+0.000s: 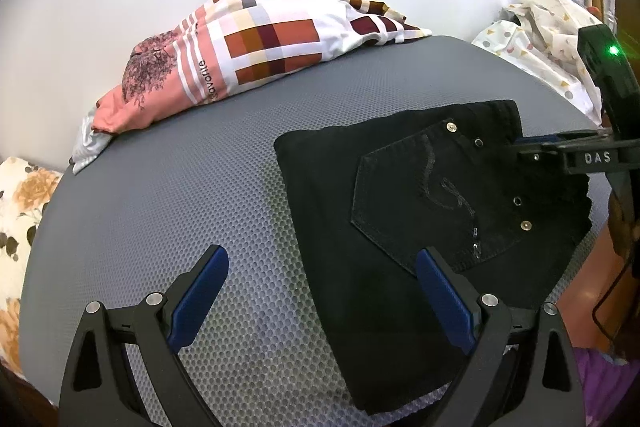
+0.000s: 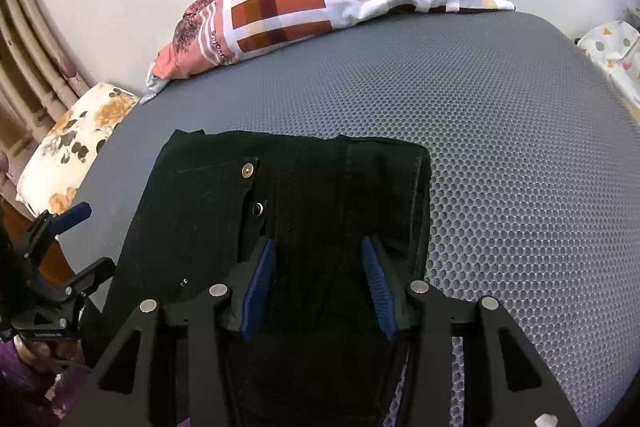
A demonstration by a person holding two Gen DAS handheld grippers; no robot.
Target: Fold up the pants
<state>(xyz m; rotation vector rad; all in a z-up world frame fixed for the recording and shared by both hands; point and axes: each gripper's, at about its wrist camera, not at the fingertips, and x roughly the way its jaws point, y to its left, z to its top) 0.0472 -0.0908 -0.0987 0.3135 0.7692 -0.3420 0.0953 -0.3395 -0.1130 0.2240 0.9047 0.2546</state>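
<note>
Black pants (image 1: 420, 203), folded into a compact block with a back pocket and metal studs facing up, lie on the grey mesh mat (image 1: 180, 187). My left gripper (image 1: 322, 253) is open at the block's near left edge; one finger is over the fabric, the other over bare mat. In the right wrist view the pants (image 2: 312, 187) lie right under my right gripper (image 2: 319, 242). Its blue pads stand apart with waistband fabric between them, not pinched. From the left wrist view, the right gripper (image 1: 524, 149) reaches in at the waistband. The left gripper (image 2: 96, 239) shows open at the left edge.
A checked red, white and pink bundle of bedding (image 1: 248, 47) lies along the wall at the back of the mat. A floral pillow (image 2: 76, 139) sits off the left edge, and a white patterned cloth (image 1: 536, 39) is piled at the right. Purple fabric (image 1: 608, 383) shows at the near right.
</note>
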